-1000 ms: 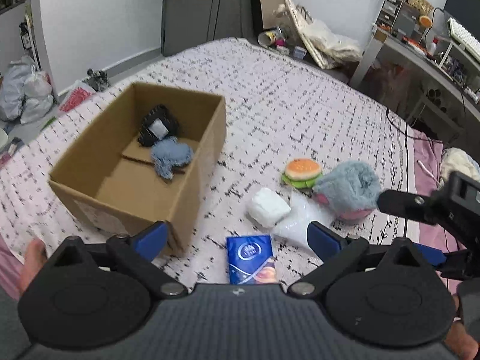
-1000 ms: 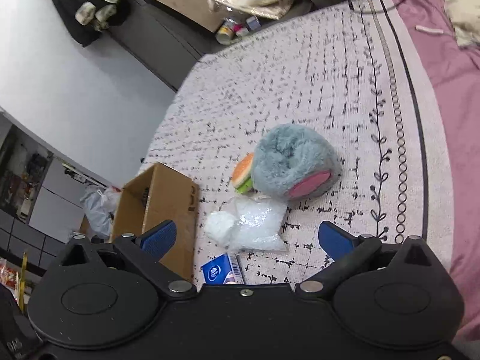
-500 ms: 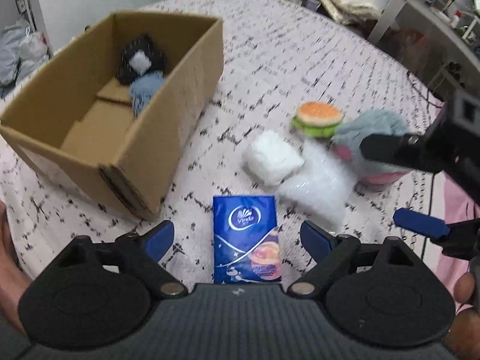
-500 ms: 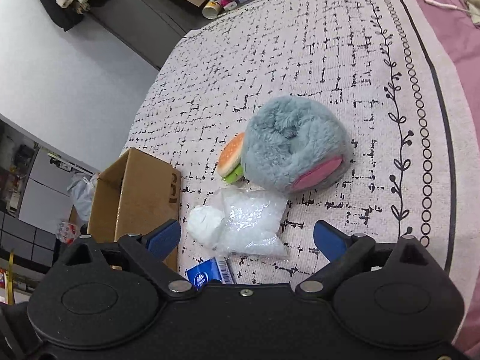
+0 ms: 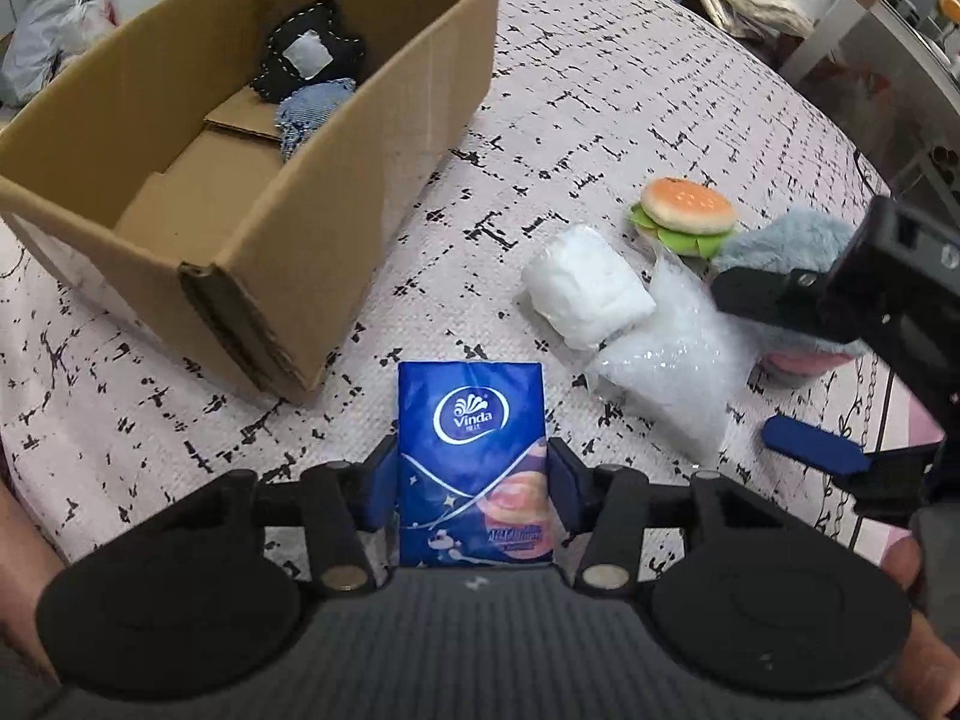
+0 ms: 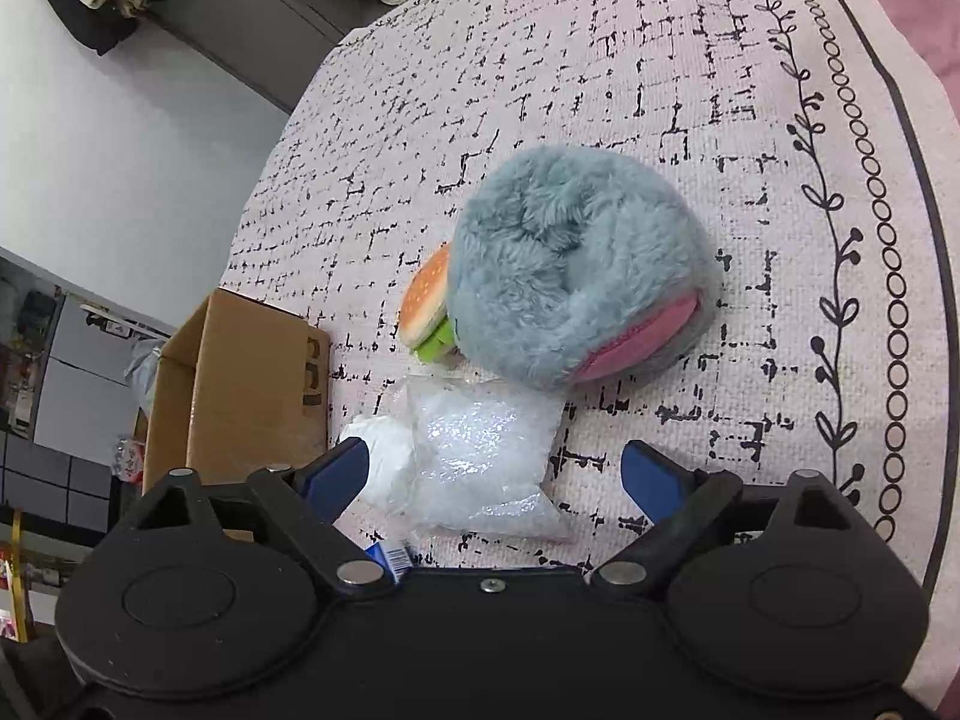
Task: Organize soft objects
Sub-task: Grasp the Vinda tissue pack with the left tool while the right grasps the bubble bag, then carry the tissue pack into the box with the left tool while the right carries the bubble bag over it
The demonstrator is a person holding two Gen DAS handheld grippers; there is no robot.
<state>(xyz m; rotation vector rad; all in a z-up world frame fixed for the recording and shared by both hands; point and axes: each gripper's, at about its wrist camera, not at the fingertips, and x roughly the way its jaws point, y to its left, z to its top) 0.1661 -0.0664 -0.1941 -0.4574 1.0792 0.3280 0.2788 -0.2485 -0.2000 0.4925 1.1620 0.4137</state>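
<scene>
- The left hand-held gripper (image 5: 473, 476) is closed on the blue tissue pack (image 5: 472, 444), one blue pad pressing each long side; the pack lies flat on the bed (image 5: 600, 120), just right of the cardboard box (image 5: 336, 228).
- The right hand-held gripper (image 6: 495, 477) is spread wide and holds nothing; the clear plastic bag (image 6: 486, 456) lies between its fingers, with the white bundle (image 6: 384, 456) at the left finger.
- The grey-blue plush (image 6: 570, 276) and the burger toy (image 6: 429, 306) lie touching, just beyond the bag.
- A black item (image 5: 306, 57) and a blue cloth (image 5: 312, 111) sit inside the box.

Left claw (image 5: 472, 483) black with blue pads, silver pivot screws, grey ribbed body, bare skin at edges
</scene>
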